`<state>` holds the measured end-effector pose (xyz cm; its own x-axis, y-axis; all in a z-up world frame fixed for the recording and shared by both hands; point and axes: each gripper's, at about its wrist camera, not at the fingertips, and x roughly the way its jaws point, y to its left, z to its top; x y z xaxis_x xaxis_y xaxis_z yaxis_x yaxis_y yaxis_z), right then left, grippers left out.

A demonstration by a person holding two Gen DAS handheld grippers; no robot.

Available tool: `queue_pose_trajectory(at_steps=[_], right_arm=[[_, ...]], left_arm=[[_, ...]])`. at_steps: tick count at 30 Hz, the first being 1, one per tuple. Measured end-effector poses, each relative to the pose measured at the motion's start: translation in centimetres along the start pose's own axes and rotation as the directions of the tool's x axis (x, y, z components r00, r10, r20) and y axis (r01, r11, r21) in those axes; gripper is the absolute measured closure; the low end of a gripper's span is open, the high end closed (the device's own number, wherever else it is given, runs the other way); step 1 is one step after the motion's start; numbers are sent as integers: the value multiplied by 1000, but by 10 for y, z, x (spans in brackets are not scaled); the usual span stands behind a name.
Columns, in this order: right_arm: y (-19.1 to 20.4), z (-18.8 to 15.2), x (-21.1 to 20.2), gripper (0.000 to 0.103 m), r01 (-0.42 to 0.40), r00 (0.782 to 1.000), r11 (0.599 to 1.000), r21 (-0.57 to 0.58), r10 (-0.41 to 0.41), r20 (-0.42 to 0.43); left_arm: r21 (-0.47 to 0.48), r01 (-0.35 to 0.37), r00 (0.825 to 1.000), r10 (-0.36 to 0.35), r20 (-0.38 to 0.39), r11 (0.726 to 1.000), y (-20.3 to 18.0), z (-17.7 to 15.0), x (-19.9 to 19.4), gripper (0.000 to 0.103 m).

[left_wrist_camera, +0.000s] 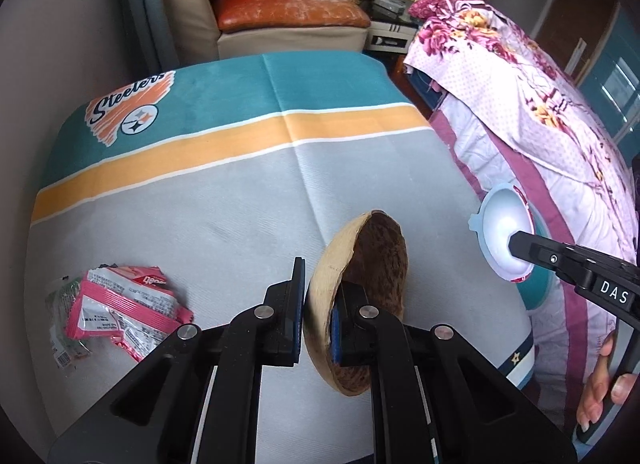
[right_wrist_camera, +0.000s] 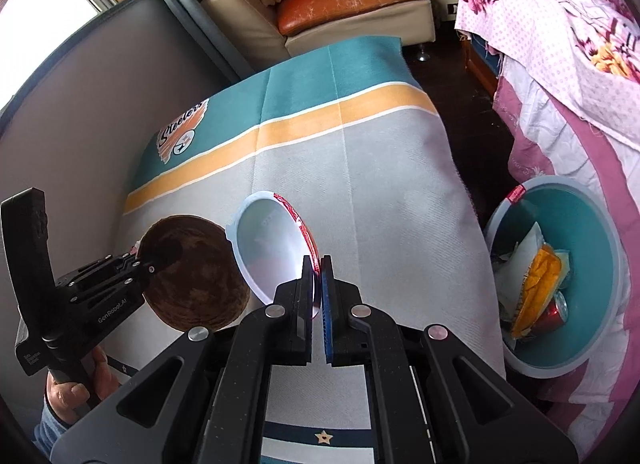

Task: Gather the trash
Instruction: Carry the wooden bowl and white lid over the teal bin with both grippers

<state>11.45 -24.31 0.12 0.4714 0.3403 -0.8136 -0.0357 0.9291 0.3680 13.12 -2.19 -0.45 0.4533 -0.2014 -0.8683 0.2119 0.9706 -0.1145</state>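
My left gripper (left_wrist_camera: 318, 284) is shut on the rim of a brown coconut shell half (left_wrist_camera: 372, 260) and holds it above the cloth-covered table (left_wrist_camera: 224, 200). The shell also shows in the right wrist view (right_wrist_camera: 192, 276). My right gripper (right_wrist_camera: 317, 264) is shut on the rim of a white plastic cup with a red label (right_wrist_camera: 268, 248), held over the table's right side; the cup shows in the left wrist view (left_wrist_camera: 502, 232) too. Pink snack wrappers (left_wrist_camera: 120, 308) lie on the table at the left. A teal bin (right_wrist_camera: 592, 248) holding trash stands on the floor to the right.
The bin holds a yellow bag (right_wrist_camera: 540, 288) and a red can (right_wrist_camera: 554, 314). A bed with a floral cover (left_wrist_camera: 520, 104) runs along the right. A sofa (left_wrist_camera: 280, 20) stands beyond the table's far edge. A wall (right_wrist_camera: 80, 104) is at the left.
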Motion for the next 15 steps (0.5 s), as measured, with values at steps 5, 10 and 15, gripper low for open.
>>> queue_pose_trajectory(at_steps=[5,10,15], right_arm=[[-28,-11,-21,99,-9,999,999,47,7,36],[-62,-22,-46,99,-4,997,995,101,-4,81],[-91,-34,-66,99,11,993,991,136,-27,114]], left_arm=[[48,27,1000,-26,-6,998,-36,-2,-1,92],[92,59,998,-58,-17,994,-80,-4,1,92],[130,86,996,-83,-29,988,-120,-4,5,92]])
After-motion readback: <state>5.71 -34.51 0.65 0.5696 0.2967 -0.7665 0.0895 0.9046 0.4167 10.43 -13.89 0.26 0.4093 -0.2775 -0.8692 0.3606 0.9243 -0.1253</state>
